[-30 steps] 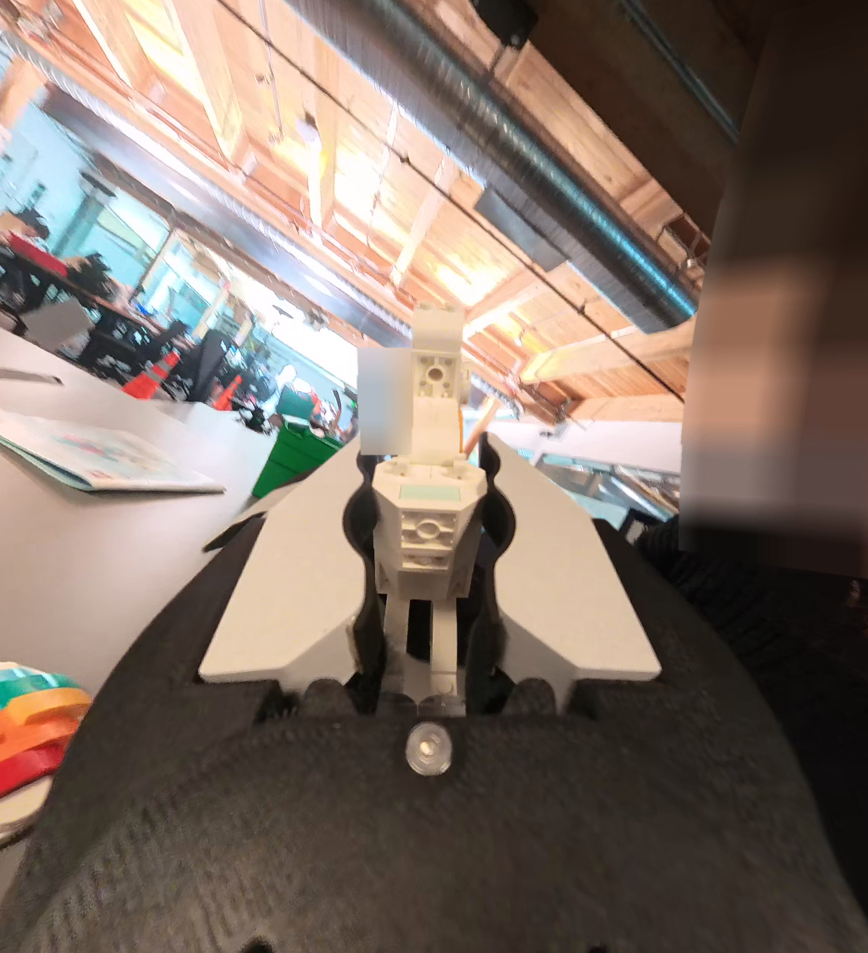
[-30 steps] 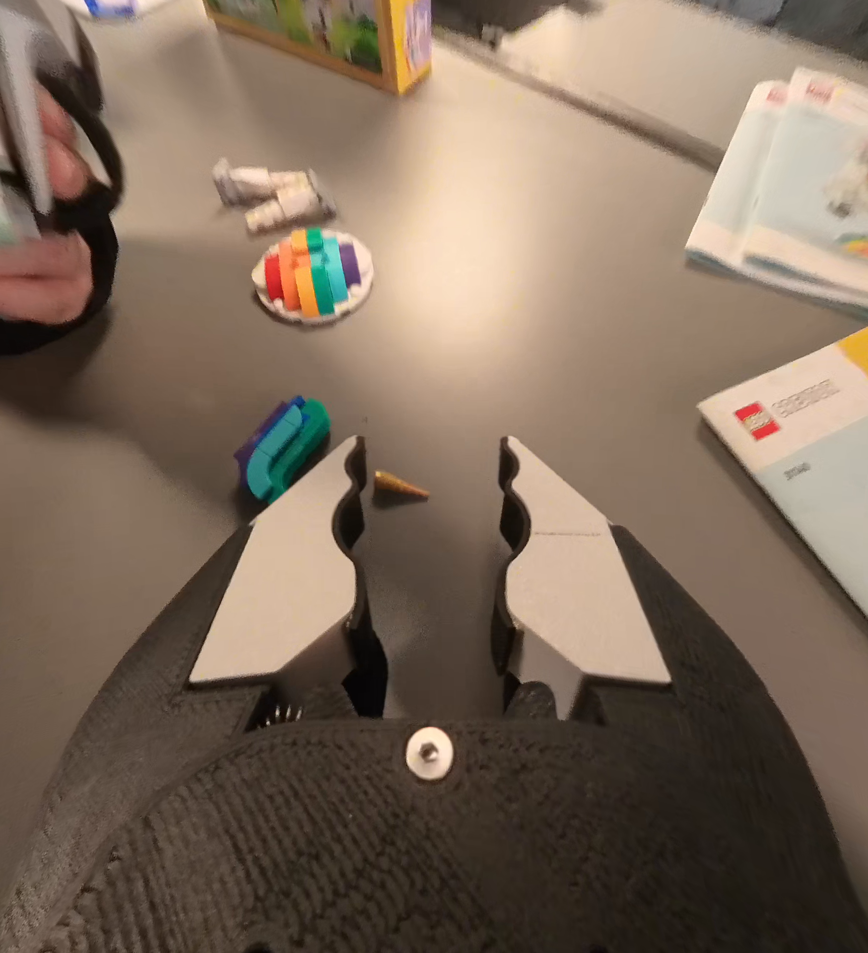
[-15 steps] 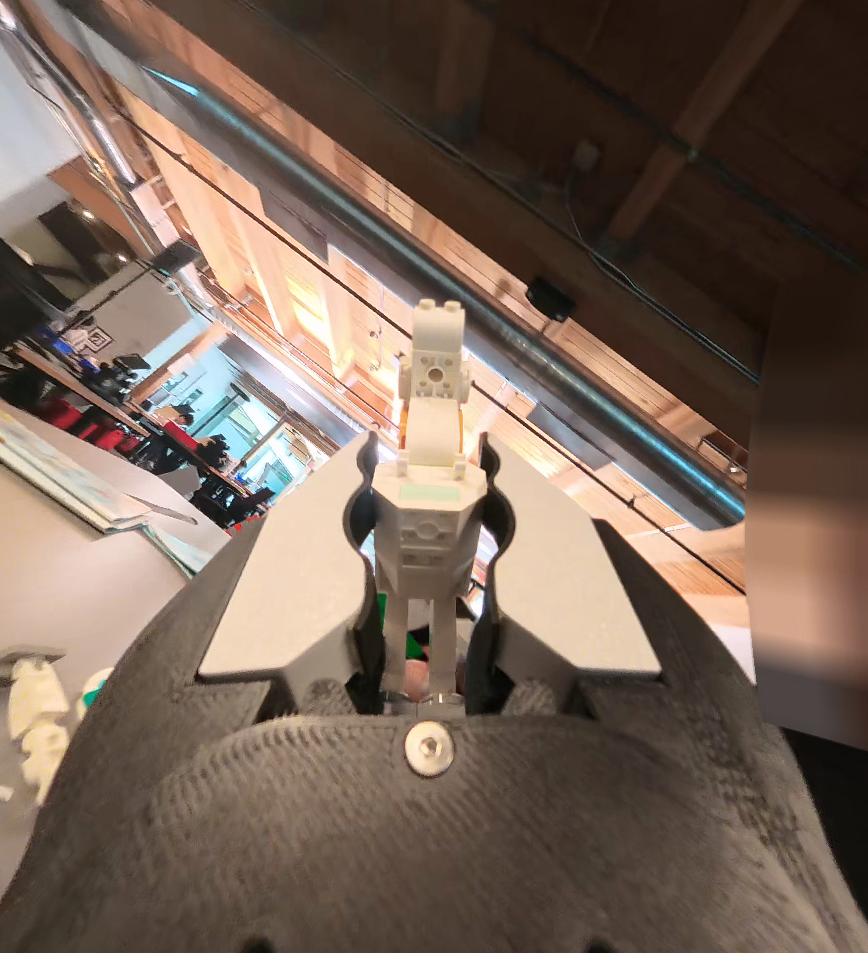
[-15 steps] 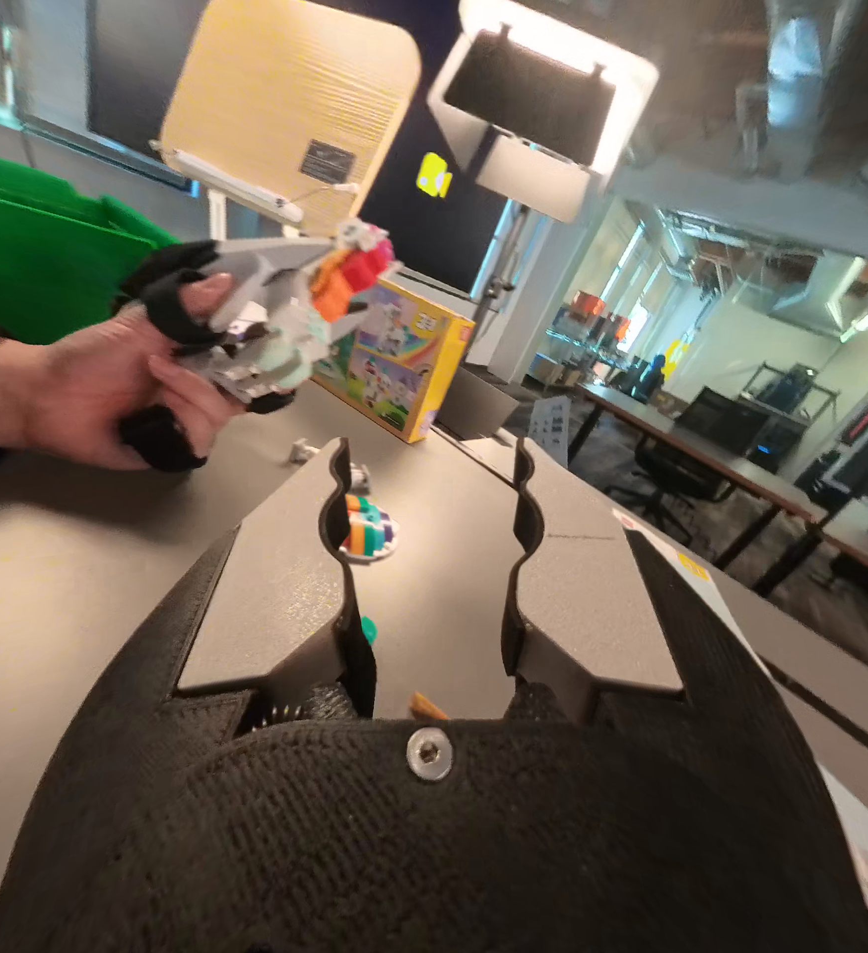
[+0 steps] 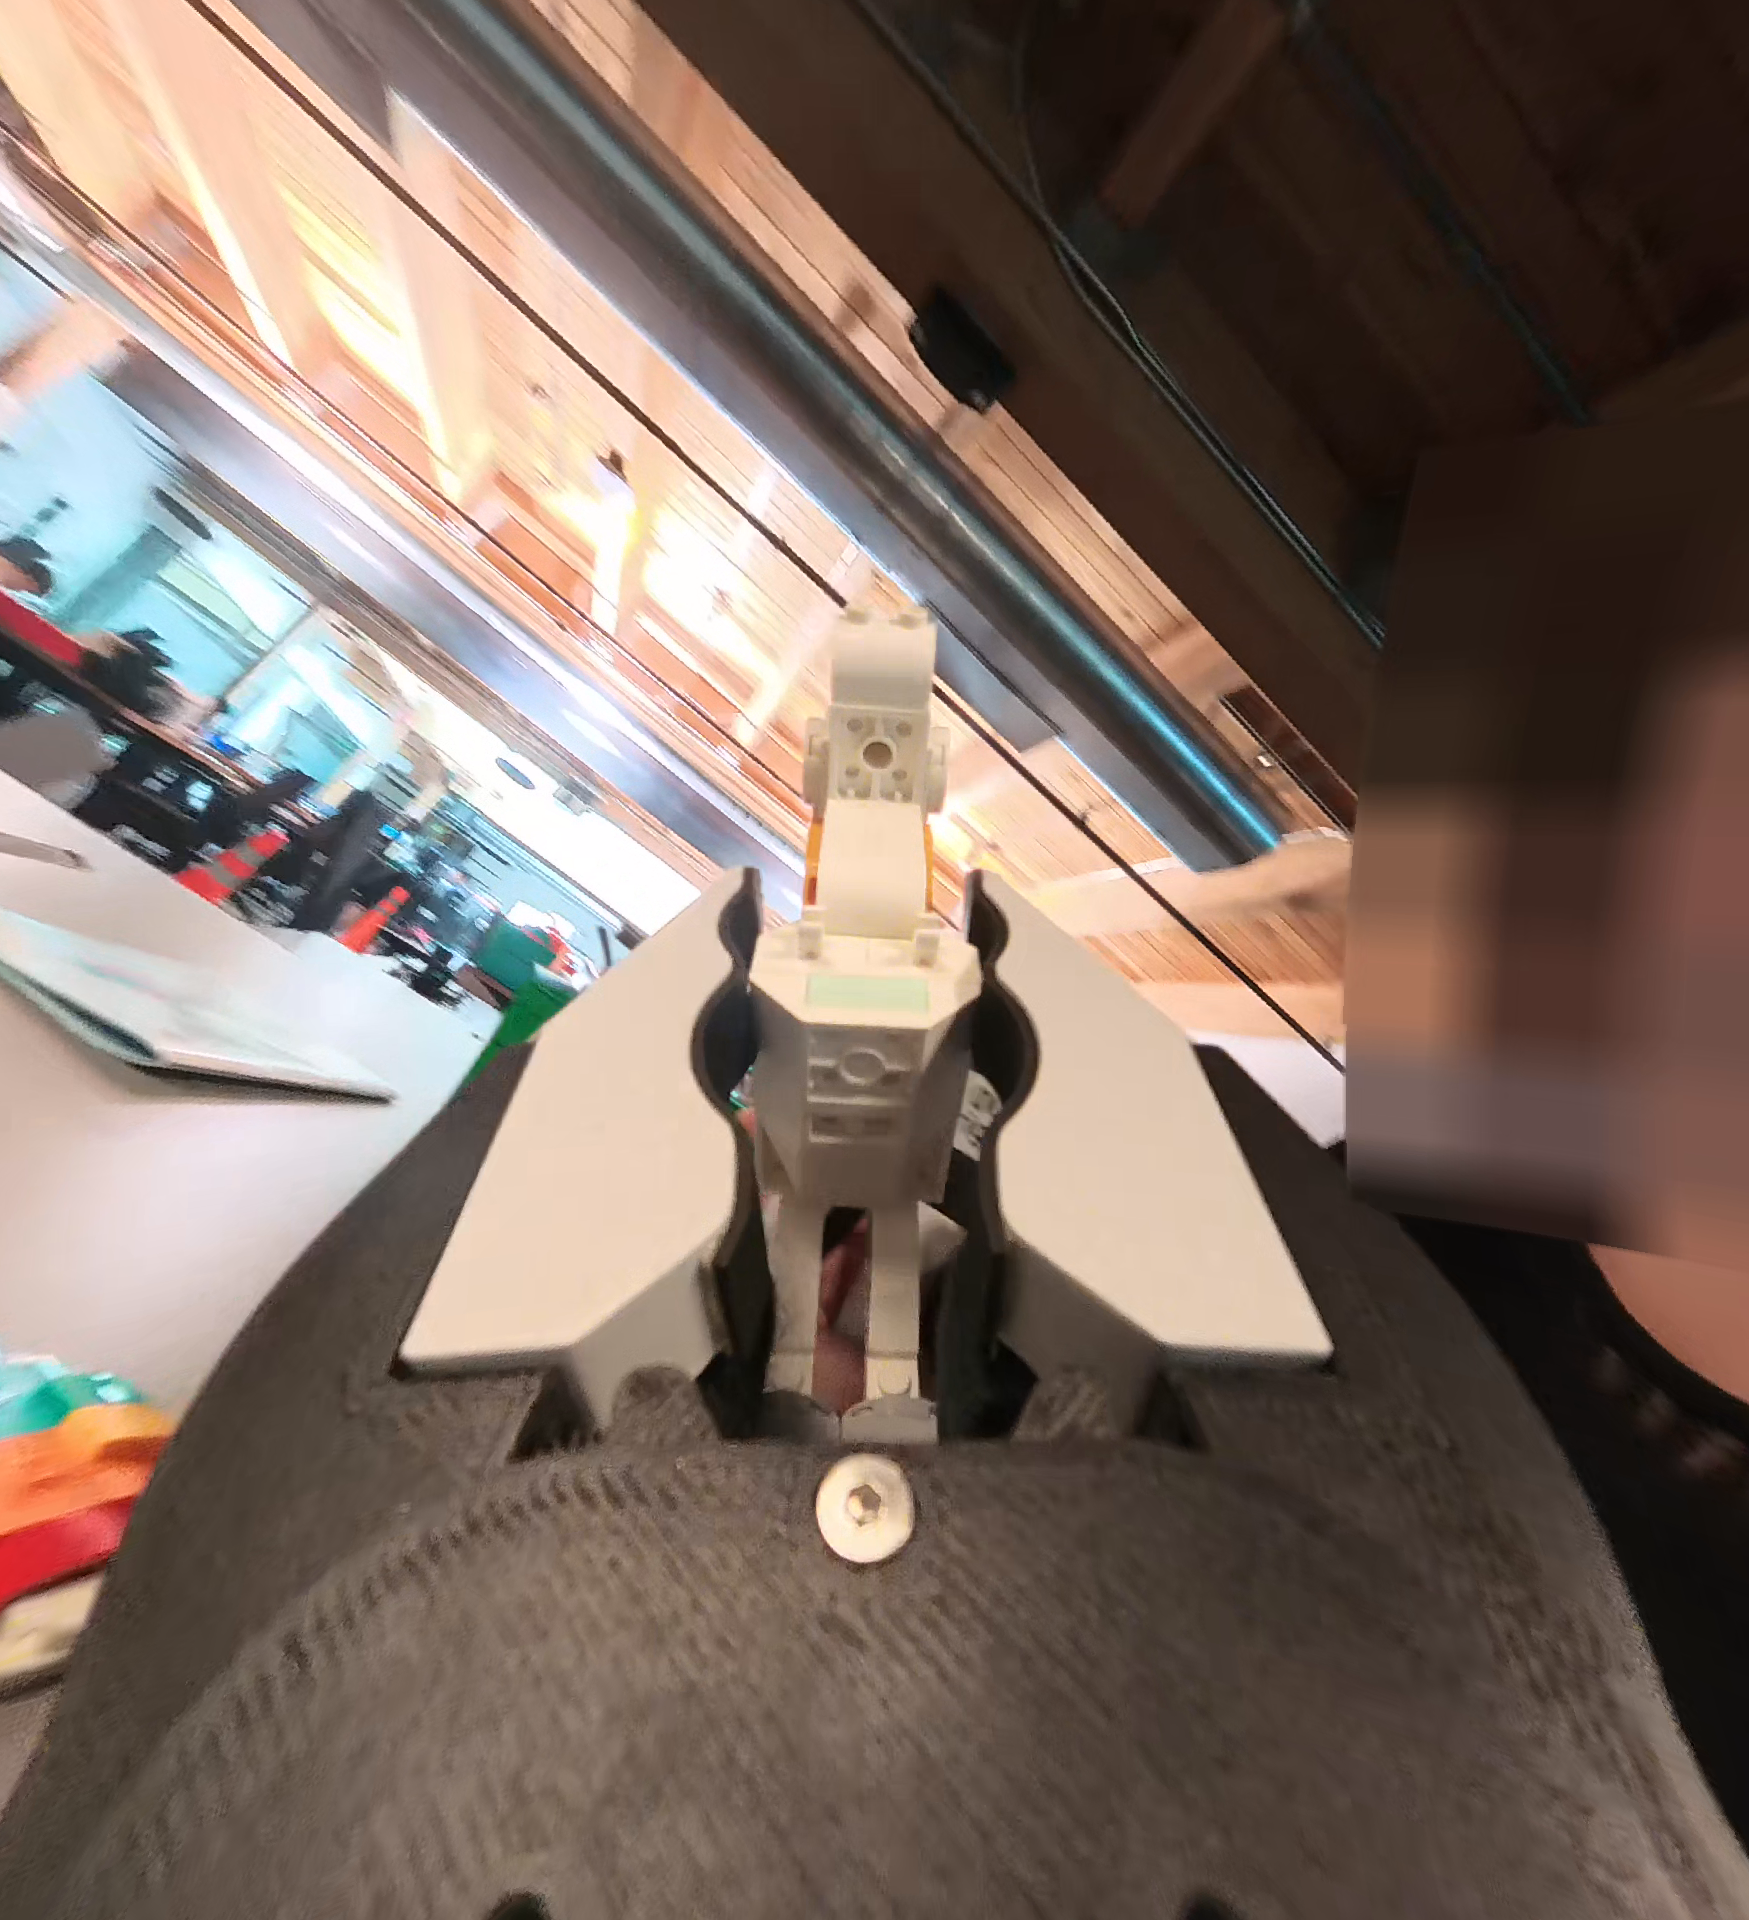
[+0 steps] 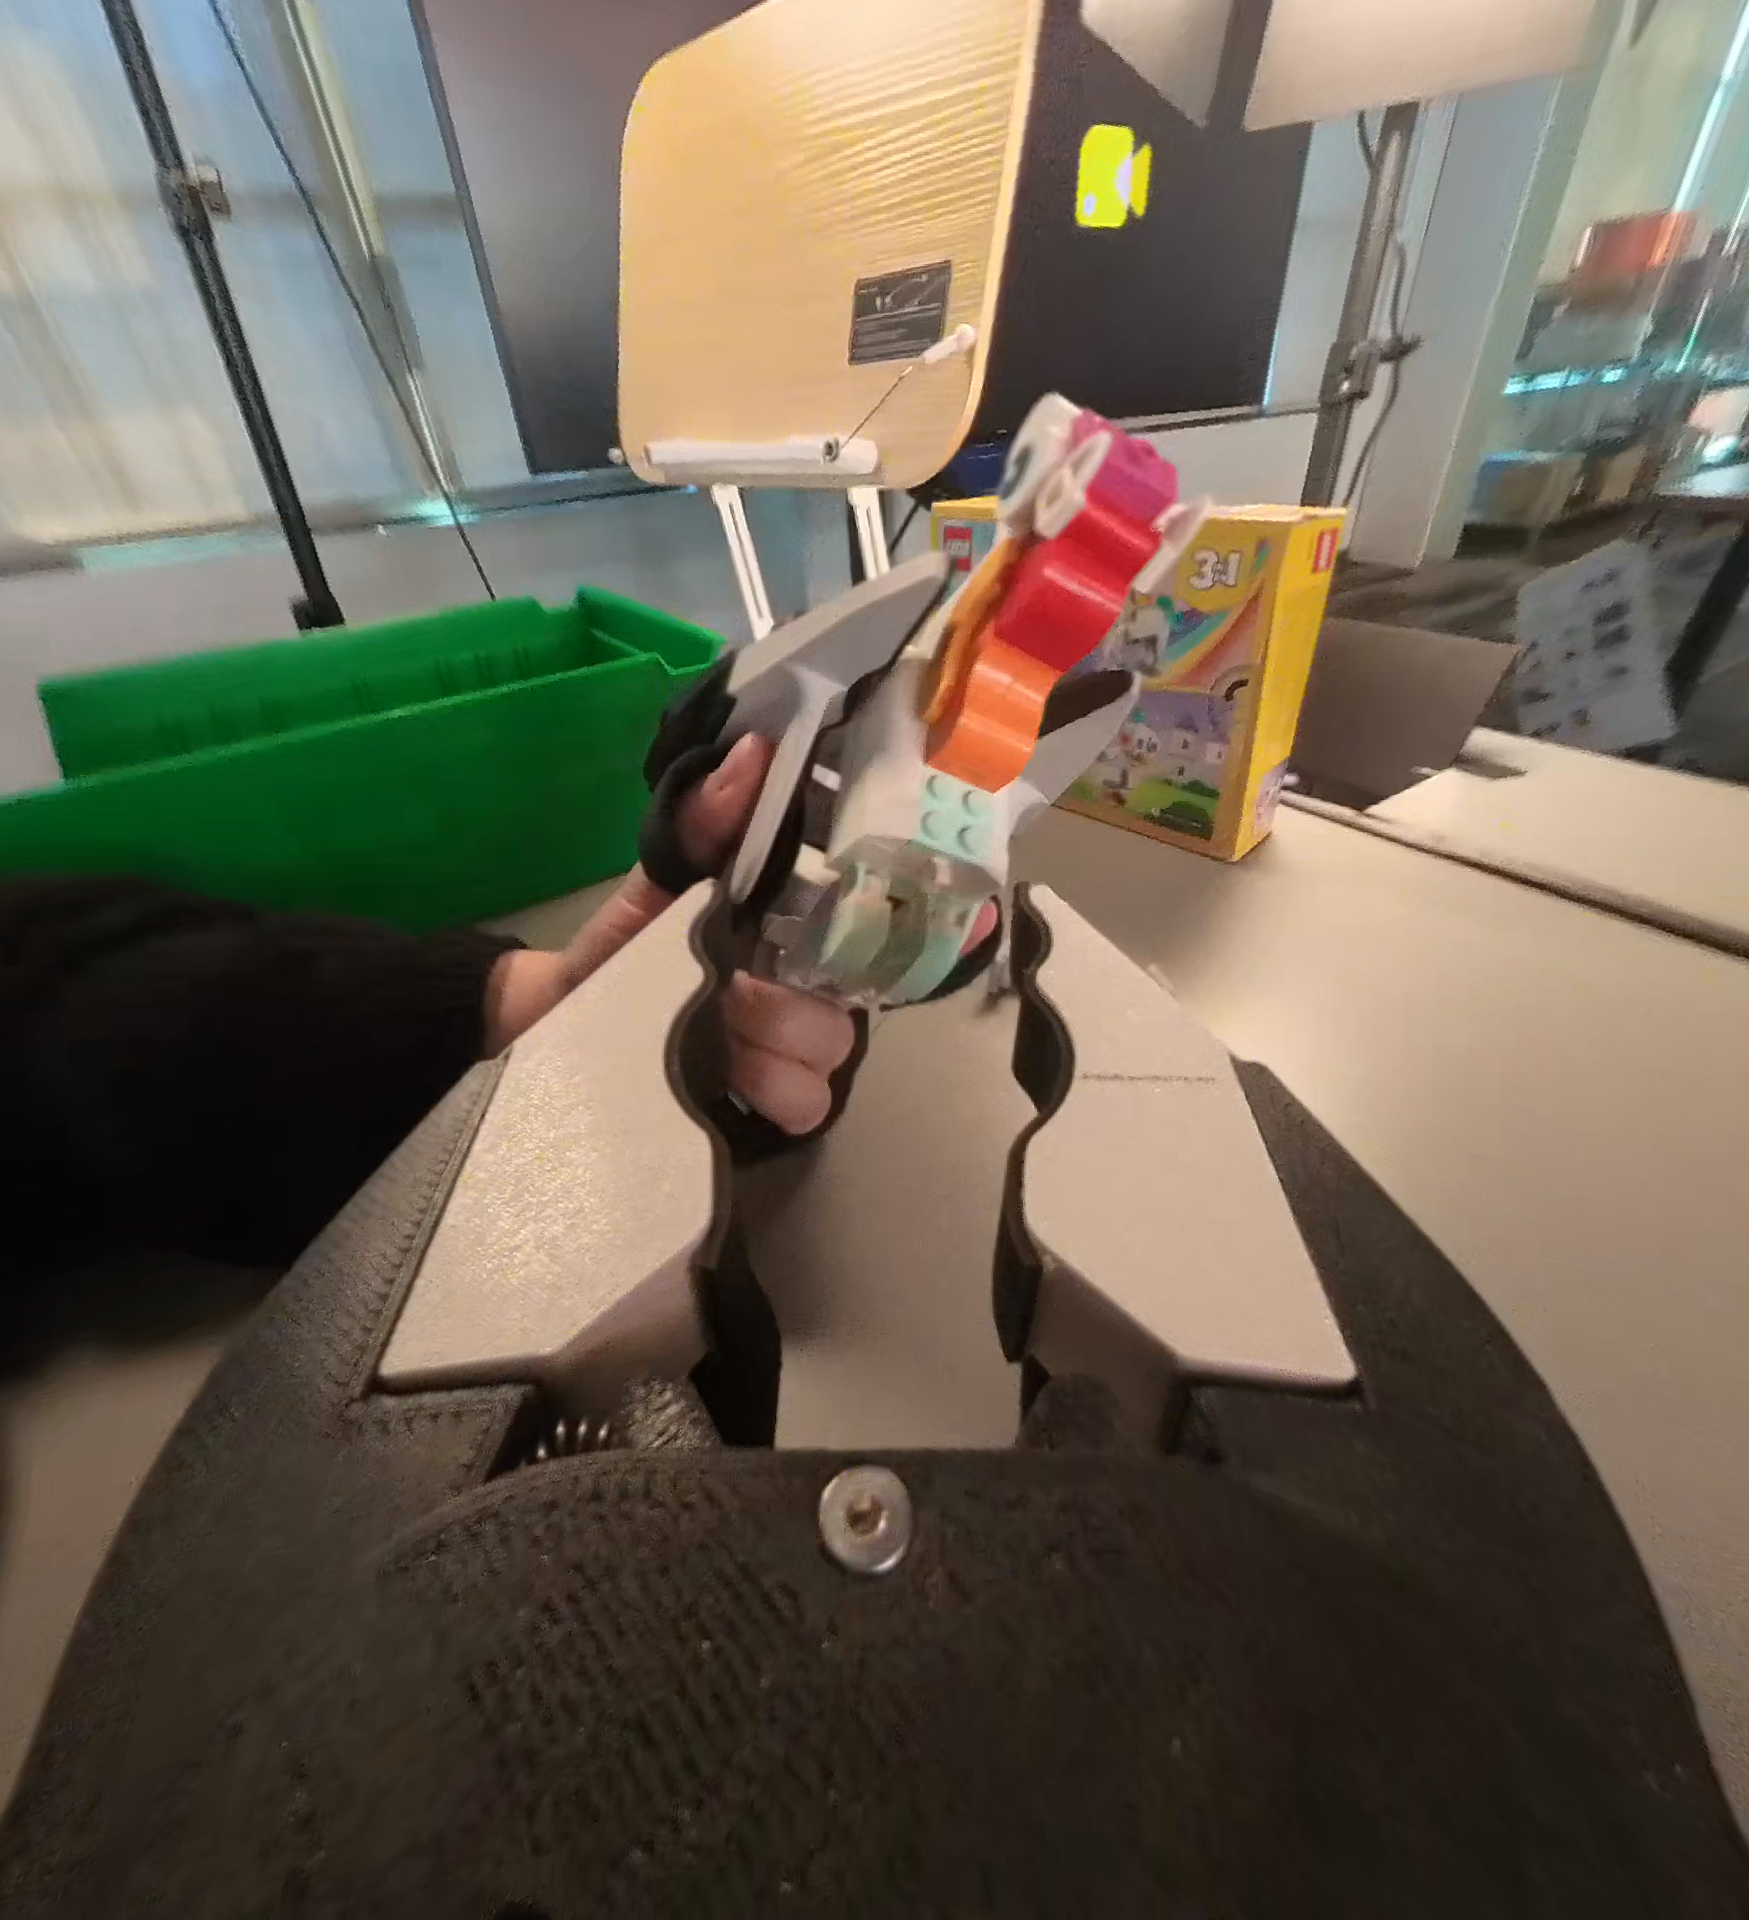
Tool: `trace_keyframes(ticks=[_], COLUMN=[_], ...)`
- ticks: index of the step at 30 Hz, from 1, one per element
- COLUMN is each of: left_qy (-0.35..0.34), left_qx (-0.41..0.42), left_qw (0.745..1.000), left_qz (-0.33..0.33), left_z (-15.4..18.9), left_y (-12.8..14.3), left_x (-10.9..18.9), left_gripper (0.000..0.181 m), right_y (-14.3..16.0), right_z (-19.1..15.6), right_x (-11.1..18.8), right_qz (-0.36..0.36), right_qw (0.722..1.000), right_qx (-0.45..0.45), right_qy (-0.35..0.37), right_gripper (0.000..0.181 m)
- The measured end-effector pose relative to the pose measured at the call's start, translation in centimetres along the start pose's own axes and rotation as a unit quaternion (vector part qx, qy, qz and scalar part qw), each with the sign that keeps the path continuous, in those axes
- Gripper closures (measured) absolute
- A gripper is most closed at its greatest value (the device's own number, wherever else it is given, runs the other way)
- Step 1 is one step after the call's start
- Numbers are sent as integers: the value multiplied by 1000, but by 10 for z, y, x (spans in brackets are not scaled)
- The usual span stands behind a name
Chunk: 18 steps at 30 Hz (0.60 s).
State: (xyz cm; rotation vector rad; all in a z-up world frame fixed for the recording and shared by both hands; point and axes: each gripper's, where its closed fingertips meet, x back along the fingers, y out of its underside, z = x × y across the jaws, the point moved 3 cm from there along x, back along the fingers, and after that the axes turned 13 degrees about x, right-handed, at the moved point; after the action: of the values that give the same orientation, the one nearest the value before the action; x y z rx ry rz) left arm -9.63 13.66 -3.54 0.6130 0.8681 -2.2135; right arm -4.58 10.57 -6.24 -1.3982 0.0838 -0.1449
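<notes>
Brick figure (image 5: 865, 1049), white with a coloured mane, is clamped at mid-body by left gripper (image 5: 862, 1049) jaws, held aloft over worktop (image 6: 1472, 1039). Right gripper (image 6: 862, 1049) jaws gape, empty, just short of it. Risk judged: blurred motion noted; studded parts could be popped loose by a misaligned squeeze.

Brick figure (image 6: 963, 769) blocks bare table (image 6: 1369, 1091) ahead of the right gripper (image 6: 862, 925).

Left wrist view: tilted steeply upward along the left claw (image 5: 859, 904), close on the white brick figure (image 5: 865, 997), toward ceiling. Right wrist view: near level along the right claw (image 6: 859, 914), low over the table (image 6: 1369, 1039). Shared: the same figure (image 6: 963, 727) and left claw (image 6: 911, 717).
</notes>
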Motion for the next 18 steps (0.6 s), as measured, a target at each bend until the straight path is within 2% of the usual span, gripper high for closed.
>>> trace_keyframes(ticks=[2,7,12,15,18], left_qy=[7,7,7,11,10], left_qx=[4,2,5,9,6], left_qw=[1000,999,998,997,997], left_qz=[-19,-53,-69,-76,-81], left_z=[0,-1,0,-1,-1], left_y=[6,19,26,26,28], left_x=[-3,-9,-11,-11,-11], left_gripper=[143,143,143,143,143], right_y=[1,0,1,3,3], right_z=[2,4,6,5,9], right_x=[0,3,3,3,6], right_qz=[3,20,31,25,24], right_qw=[1000,998,989,987,985], right_qx=[-28,-51,-131,-140,-149], right_qy=[-10,-30,-69,-77,-88], right_gripper=[128,138,134,147,147])
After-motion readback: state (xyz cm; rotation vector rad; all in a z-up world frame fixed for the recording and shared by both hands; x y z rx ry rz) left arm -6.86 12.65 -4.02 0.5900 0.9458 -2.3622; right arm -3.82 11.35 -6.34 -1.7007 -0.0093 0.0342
